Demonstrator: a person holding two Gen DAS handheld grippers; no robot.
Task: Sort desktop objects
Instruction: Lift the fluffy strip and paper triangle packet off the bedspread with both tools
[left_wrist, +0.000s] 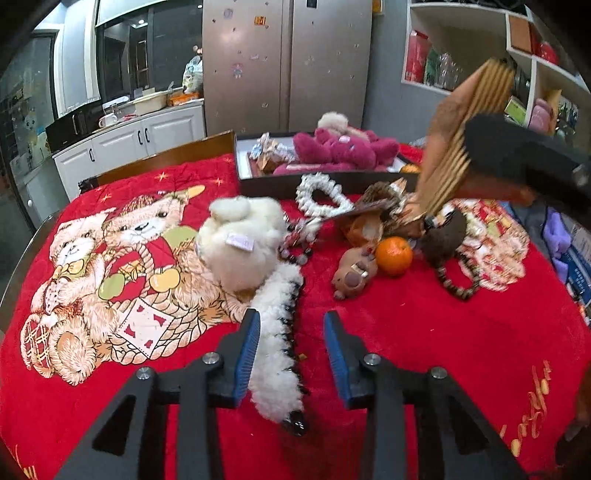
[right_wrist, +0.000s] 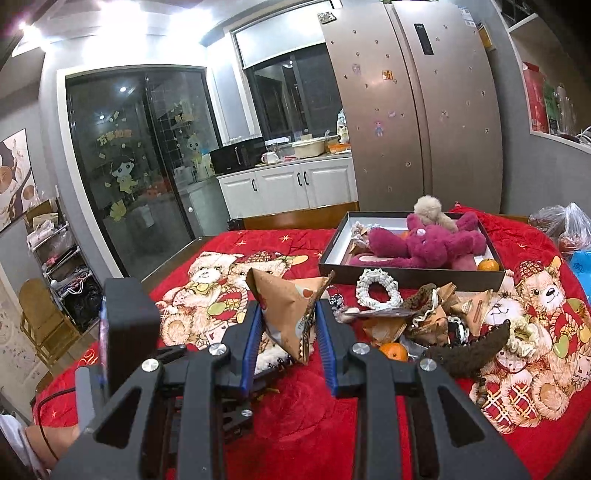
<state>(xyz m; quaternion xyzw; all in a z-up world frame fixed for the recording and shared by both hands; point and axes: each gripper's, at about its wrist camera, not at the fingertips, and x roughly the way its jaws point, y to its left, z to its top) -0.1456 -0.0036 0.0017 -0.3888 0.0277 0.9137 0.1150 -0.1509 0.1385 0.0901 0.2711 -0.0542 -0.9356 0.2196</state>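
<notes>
A white fluffy hair clip (left_wrist: 277, 354) with black teeth lies on the red bear-print cloth (left_wrist: 424, 350) between the pads of my left gripper (left_wrist: 291, 321). It rests beside the left pad and clear of the right one, so this gripper is open. My right gripper (right_wrist: 288, 306) is shut on a brown triangular paper packet (right_wrist: 284, 306), held above the cloth. In the left wrist view the same packet (left_wrist: 469, 140) hangs blurred at the upper right. A dark tray (right_wrist: 406, 275) at the back holds a magenta plush (right_wrist: 424, 243).
Loose on the cloth are a white plush (left_wrist: 240, 240), a mandarin (left_wrist: 393, 254), a small brown toy (left_wrist: 352, 273), a white scrunchie (left_wrist: 321, 195), a bead bracelet (left_wrist: 458, 284) and more brown packets (right_wrist: 424, 314). Behind stand a fridge (right_wrist: 424, 129) and white cabinets (right_wrist: 288, 184).
</notes>
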